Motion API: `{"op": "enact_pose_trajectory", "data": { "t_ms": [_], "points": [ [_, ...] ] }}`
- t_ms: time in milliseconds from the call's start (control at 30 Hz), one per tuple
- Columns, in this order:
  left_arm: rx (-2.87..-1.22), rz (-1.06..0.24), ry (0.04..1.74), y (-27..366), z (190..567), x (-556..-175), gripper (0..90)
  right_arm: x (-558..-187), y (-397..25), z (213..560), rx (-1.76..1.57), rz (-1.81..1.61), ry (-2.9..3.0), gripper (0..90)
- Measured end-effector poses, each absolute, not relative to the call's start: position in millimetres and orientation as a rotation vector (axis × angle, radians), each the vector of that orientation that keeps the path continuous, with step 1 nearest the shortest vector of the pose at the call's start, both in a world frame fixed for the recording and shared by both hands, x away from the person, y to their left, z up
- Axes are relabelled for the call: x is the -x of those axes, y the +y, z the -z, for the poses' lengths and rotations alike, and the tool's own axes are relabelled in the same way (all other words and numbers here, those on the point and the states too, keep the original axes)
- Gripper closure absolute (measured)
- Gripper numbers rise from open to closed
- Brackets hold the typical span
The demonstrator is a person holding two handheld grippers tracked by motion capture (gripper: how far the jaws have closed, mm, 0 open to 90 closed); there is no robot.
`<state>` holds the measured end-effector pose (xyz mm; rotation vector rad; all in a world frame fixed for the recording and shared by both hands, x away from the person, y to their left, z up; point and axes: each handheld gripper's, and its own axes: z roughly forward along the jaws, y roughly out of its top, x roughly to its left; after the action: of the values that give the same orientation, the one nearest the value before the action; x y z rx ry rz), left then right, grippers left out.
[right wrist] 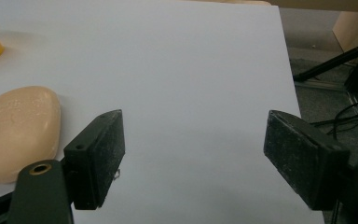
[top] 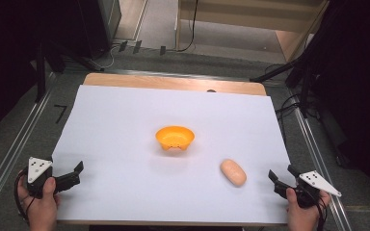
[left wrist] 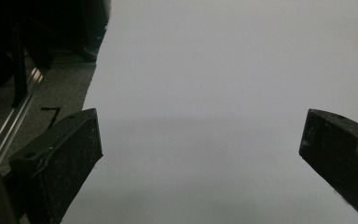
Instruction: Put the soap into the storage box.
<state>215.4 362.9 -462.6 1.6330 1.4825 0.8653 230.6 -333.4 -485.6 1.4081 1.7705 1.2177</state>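
Pale peach oval soap bar (top: 233, 172), long axis slanting away from me: just left of my empty, wide-open right tongs (top: 278, 179), left tongs (top: 73, 174) likewise agape, well apart.

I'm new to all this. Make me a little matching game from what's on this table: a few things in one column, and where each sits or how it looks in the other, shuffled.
Things:
1. small orange plastic bowl
2. pale peach oval bread roll
3. left tongs
4. right tongs

Descriptions:
A. open, at the white sheet's near right edge
B. near the middle of the white sheet, empty
C. open, at the sheet's near left edge
D. lying on the sheet between the bowl and the right tongs

Pairs: 1-B, 2-D, 3-C, 4-A
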Motion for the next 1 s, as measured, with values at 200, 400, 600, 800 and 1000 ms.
{"op": "enact_pose_trajectory", "data": {
  "t_ms": [200, 400, 600, 800, 1000],
  "points": [
    [-1.628, -0.862, 1.471, 363, 463, -214, 0.0, -234, -332, 485, -1.416, -1.244, 1.825, 40.4],
    [-1.637, -0.858, 1.467, 363, 463, -215, 0.0, -242, -325, 477, -1.334, -1.156, 1.988, 45.9],
    [-1.642, -0.855, 1.470, 363, 463, -215, 0.0, -253, -322, 463, -1.322, -1.059, 2.135, 52.9],
    [-1.673, -0.853, 1.493, 360, 464, -219, 0.0, -260, -320, 453, -1.387, -0.973, 2.288, 48.3],
    [-1.707, -0.913, 1.454, 355, 464, -216, 0.0, -261, -312, 446, -1.409, -0.832, 2.414, 39.5]
  ]
}}
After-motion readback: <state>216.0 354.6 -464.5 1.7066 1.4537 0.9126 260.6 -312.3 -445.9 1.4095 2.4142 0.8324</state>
